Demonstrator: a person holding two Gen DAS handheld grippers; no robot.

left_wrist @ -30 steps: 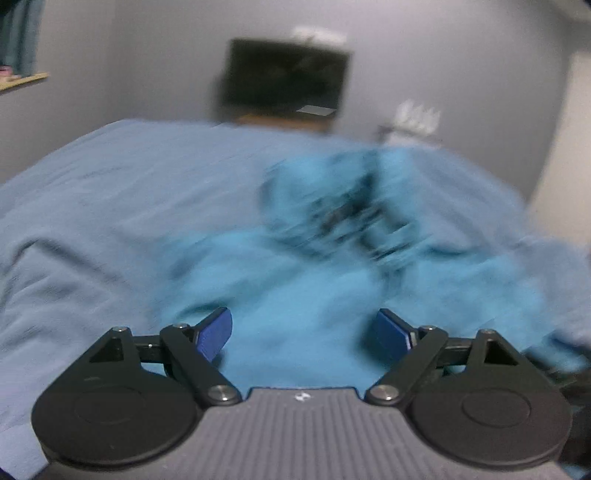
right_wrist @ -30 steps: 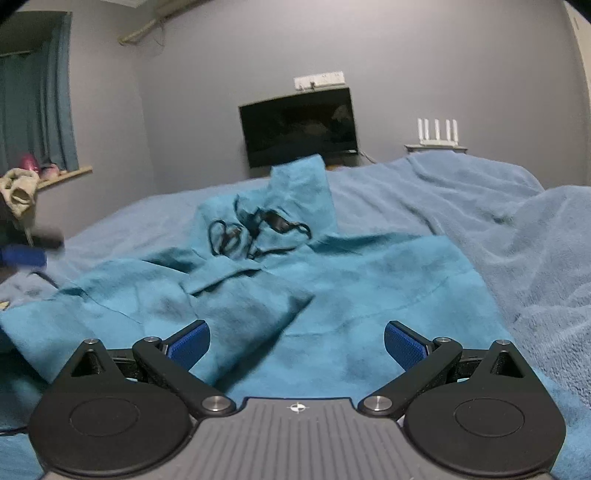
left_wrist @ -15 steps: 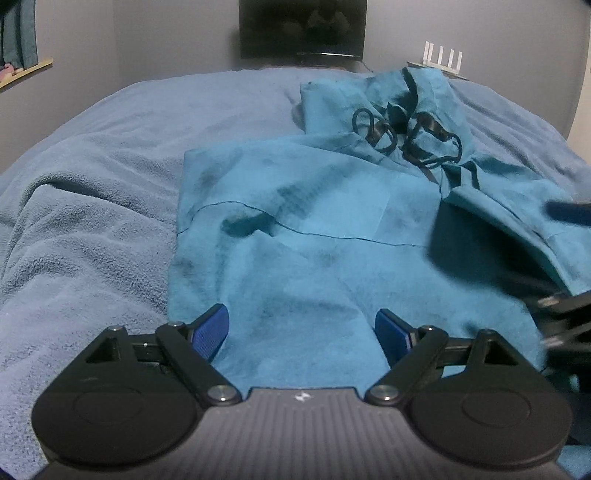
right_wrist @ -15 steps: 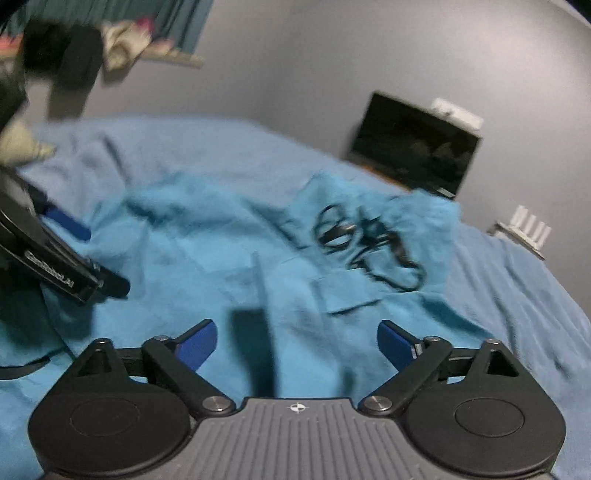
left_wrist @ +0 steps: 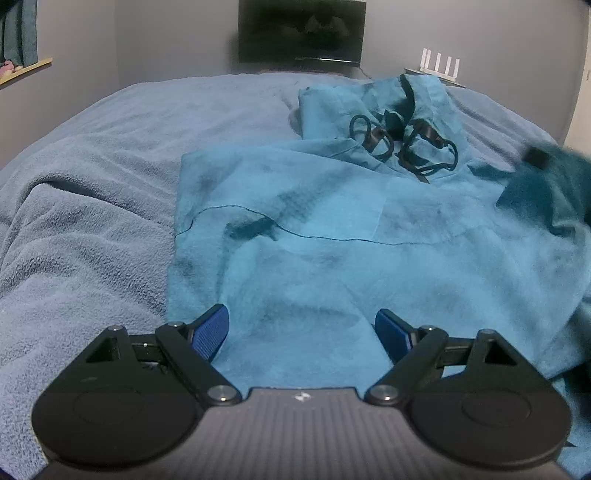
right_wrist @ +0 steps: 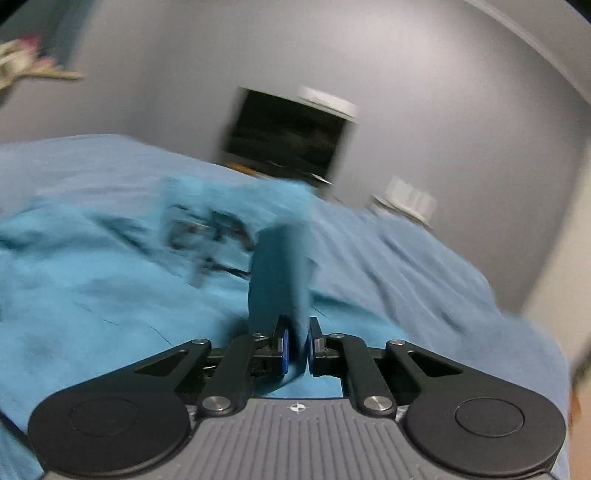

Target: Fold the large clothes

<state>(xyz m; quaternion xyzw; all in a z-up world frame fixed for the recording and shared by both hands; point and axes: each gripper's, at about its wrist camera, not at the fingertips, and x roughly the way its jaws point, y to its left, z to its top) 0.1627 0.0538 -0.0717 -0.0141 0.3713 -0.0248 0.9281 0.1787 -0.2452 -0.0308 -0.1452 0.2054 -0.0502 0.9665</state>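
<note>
A teal hooded garment [left_wrist: 332, 236] lies spread on a bed covered with a grey-blue fleece blanket [left_wrist: 92, 206], its hood and black drawstrings [left_wrist: 406, 144] toward twelve o'clock in the left wrist view, near the far edge of the bed. The left tongs [left_wrist: 301, 332] hang over the garment's near hem with the blue pads [left_wrist: 210, 330] set wide apart; cloth shows in the gap below them, but neither pad presses on it, so they hold nothing. The garment's left edge runs from about ten o'clock down to the left pad. At about three o'clock in that view a dark, blurred fold of the garment stands lifted off the bed. In the right wrist view, which is smeared by motion, the right tongs [right_wrist: 297, 347] have just been closing and now stand nearly together, pinching a fold of the teal cloth [right_wrist: 280, 280] that rises from between the pads toward twelve o'clock. The rest of the garment lies from nine to eleven o'clock of these tongs. A dark television [left_wrist: 301, 31] stands against the grey wall [left_wrist: 166, 37] at twelve o'clock, a white router [left_wrist: 441, 68] just to its right.
</note>
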